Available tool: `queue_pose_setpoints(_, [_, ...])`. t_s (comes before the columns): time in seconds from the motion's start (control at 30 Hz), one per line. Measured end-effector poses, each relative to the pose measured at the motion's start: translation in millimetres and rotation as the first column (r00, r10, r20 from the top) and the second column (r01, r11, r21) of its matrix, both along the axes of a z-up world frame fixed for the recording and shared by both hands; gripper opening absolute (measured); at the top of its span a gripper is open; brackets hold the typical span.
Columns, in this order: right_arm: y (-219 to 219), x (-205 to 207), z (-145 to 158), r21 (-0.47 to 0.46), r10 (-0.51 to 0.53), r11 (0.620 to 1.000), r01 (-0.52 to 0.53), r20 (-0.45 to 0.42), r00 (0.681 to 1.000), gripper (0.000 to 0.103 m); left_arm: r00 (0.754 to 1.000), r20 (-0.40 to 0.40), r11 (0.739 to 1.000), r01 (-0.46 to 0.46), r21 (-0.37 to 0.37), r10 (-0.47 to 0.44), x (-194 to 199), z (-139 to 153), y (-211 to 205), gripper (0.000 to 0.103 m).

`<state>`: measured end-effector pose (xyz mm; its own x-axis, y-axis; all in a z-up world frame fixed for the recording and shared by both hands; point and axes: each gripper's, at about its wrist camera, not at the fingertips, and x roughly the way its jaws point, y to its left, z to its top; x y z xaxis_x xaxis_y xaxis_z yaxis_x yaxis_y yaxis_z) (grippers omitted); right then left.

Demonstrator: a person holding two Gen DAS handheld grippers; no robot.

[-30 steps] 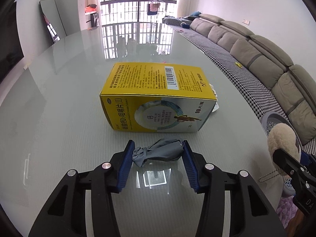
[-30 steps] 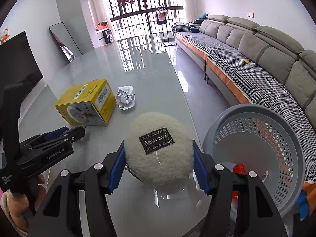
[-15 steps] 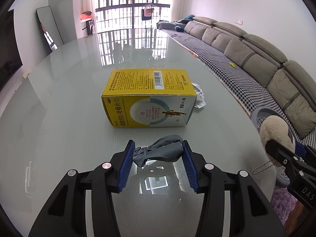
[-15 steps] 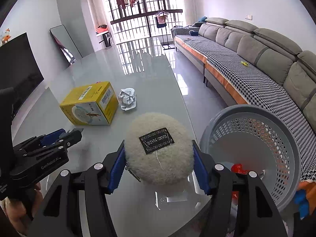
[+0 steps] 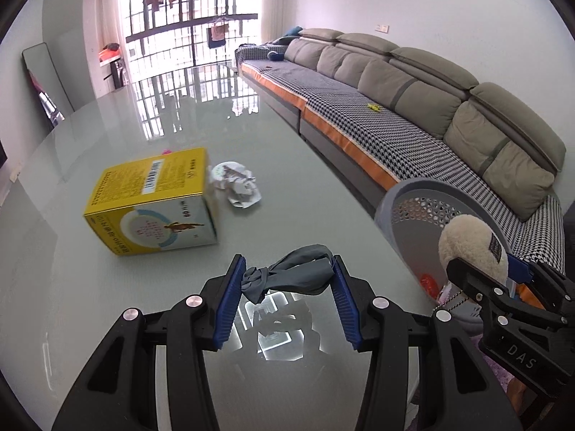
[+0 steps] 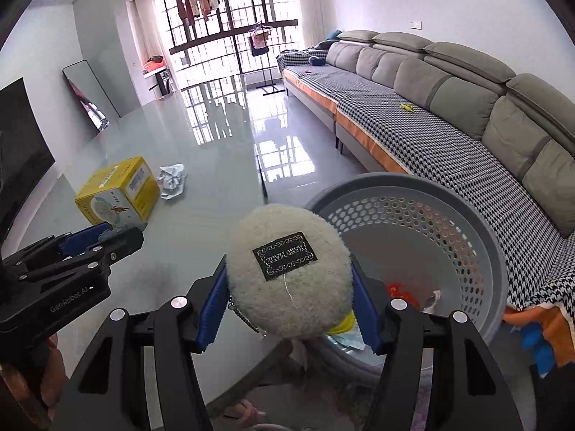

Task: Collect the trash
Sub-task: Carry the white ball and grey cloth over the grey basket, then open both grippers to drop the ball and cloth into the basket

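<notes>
The right gripper (image 6: 289, 309), pinching the pouch (image 6: 289, 271), has moved to the basket (image 6: 499, 251) rim; release comes next. The left gripper (image 5: 285, 298) has lifted the cloth (image 5: 291, 280) it pinches off the table (image 5: 90, 305).

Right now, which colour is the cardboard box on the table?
Mainly yellow; the box has a white panel with a blue ring, clearest in the left wrist view.
</notes>
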<state>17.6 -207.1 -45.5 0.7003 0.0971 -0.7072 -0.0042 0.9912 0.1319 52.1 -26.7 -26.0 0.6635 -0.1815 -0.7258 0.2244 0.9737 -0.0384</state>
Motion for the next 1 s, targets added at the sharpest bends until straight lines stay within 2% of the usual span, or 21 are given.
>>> queue_pose_setpoints(0.47, [-96,-7,-25,-0.001,-0.175,0.984,0.176,-0.036,0.984,0.059,0.985,-0.026,0.985,0.172,0.023,-0.172,16,-13,-106,0.047])
queue_pose_setpoints(0.77, [-132,1,-47,0.021,-0.225,0.974,0.227,-0.077,0.971,0.06,0.971,-0.062,0.972,0.234,0.036,-0.232,29,-29,-149,0.047])
queue_pose_setpoints(1.0, [-146,0,-55,0.033,-0.247,0.967,0.251,-0.088,0.965,0.06,0.964,-0.084,0.967,0.254,0.033,-0.251,35,-34,-162,0.051])
